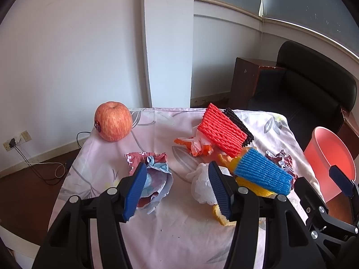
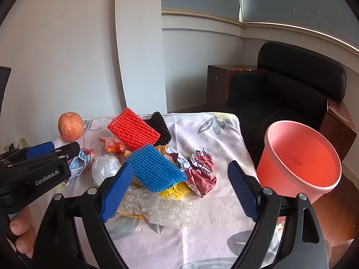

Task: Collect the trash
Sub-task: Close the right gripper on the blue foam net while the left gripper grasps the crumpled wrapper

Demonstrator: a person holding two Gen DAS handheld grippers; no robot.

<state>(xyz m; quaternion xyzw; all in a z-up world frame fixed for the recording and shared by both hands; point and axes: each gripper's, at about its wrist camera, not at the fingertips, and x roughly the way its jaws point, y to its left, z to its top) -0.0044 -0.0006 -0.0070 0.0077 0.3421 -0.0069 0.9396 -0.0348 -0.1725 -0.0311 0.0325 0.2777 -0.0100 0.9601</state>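
Observation:
Trash lies in a heap on the flowered tablecloth (image 2: 202, 235): red foam net (image 2: 133, 130), black foam net (image 2: 160, 126), blue foam net (image 2: 157, 168), yellow net (image 2: 177, 189), crumpled dark red paper (image 2: 203, 170), bubble wrap (image 2: 161, 208), white plastic ball (image 2: 105, 171), orange wrapper (image 1: 197, 145) and a torn printed wrapper (image 1: 154, 174). My left gripper (image 1: 177, 190) is open, hovering between the printed wrapper and the white plastic (image 1: 202, 186). My right gripper (image 2: 179, 190) is open and empty over the bubble wrap. A pink bucket (image 2: 300, 163) stands off the table's right edge.
An apple (image 1: 113, 121) sits at the table's far left corner. A black armchair (image 2: 287, 94) stands behind the bucket. A white pillar (image 1: 168, 42) and wall are behind the table. Cables lie on the floor at left (image 1: 44, 170).

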